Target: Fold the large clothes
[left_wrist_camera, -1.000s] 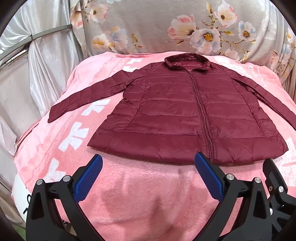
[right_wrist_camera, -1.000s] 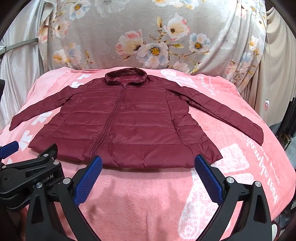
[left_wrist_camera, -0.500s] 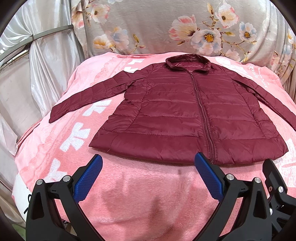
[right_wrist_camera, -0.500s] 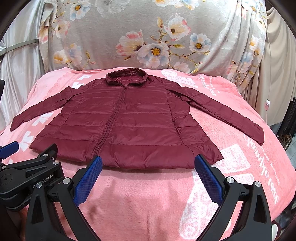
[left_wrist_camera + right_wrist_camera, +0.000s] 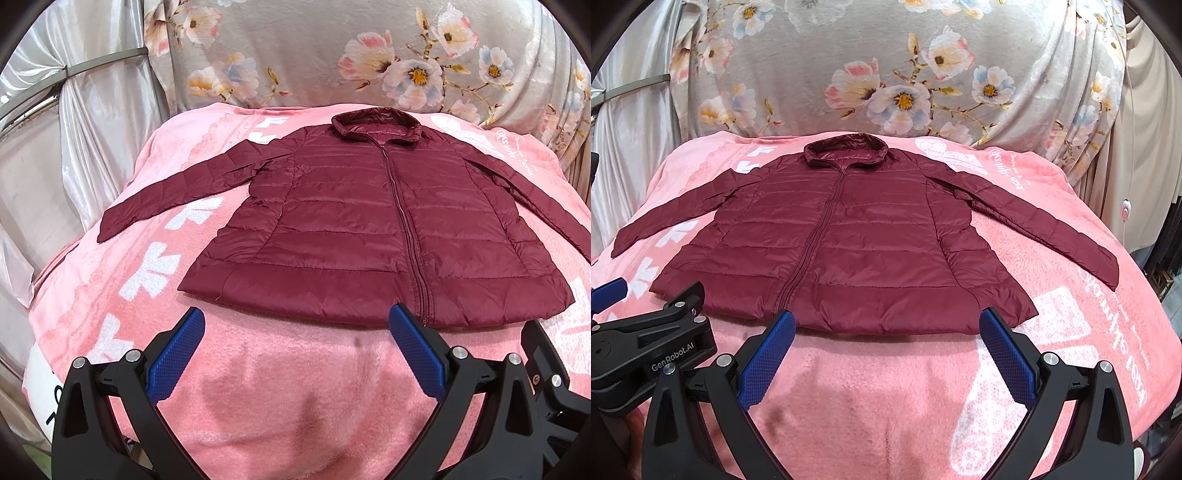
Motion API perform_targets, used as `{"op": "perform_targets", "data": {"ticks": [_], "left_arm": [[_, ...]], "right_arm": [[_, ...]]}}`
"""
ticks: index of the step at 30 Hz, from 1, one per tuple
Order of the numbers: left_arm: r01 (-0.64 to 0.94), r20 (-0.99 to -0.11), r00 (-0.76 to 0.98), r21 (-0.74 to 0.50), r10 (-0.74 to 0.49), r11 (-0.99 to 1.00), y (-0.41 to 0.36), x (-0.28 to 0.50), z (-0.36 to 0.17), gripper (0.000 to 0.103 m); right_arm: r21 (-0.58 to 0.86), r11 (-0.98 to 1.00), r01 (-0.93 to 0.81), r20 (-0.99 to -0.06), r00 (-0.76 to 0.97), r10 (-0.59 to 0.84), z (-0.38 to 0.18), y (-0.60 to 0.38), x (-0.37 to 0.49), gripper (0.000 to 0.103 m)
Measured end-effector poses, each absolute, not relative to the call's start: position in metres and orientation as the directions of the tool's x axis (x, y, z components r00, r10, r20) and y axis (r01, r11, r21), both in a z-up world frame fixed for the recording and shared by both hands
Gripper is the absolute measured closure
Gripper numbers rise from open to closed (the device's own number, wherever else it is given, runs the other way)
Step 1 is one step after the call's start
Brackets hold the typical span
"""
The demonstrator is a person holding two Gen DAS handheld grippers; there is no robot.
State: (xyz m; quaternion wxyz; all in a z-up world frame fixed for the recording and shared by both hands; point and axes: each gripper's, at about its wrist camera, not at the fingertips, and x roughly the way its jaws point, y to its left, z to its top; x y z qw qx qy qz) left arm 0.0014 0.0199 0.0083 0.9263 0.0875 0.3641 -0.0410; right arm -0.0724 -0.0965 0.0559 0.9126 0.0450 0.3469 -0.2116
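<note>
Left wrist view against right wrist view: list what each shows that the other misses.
Only the left wrist view shows the left gripper head-on, open and empty.

Only the right wrist view shows the full right sleeve cuff and the right gripper, open and empty.

Both show the maroon quilted puffer jacket flat and zipped on the pink fleece blanket, before the grey floral drape.

The jacket point(image 5: 376, 240) lay flat on the blanket point(image 5: 295, 398) before you, sleeves spread left and right, floral cloth point(image 5: 886, 74) behind its collar.
</note>
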Motion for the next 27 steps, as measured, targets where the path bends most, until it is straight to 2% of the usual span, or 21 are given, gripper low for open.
{"op": "perform_targets", "data": {"ticks": [27], "left_arm": [[0.139,-0.681,0.732,0.134,-0.01,0.981,0.0229,0.0017,0.0091,0.006]], "right_arm": [[-0.058,0.908,0.415,-0.654,0.671,-0.349,0.0535,-0.0962,-0.0732,0.005]]}}
